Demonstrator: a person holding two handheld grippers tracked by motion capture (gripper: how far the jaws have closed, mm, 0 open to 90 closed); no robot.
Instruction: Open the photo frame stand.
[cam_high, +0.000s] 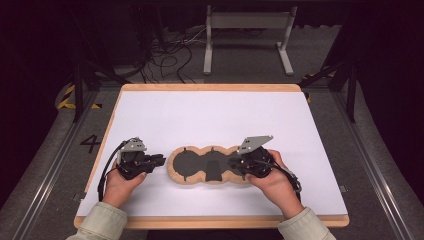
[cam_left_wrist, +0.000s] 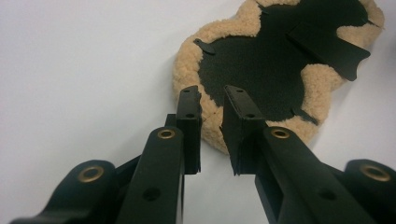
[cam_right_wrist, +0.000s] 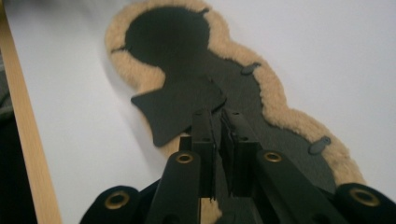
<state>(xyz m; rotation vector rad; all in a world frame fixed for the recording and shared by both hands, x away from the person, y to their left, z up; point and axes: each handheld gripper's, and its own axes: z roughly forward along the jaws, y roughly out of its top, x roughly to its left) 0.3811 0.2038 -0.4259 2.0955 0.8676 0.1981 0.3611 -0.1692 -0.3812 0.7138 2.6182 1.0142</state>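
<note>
On the white table, near its front edge, lies the pad — three-lobed, black with tan fleece rim. Left gripper slightly spread over it; right gripper nearly pressed together — empty.

white table, fleece-edged black pad flat on it

I see a three-lobed pad with a tan fleece border and a black centre; a black flap lies on it. My left gripper and right gripper are black with brass-coloured rivets. The table is white, edged in pale wood. My sleeves are pale green.
</note>
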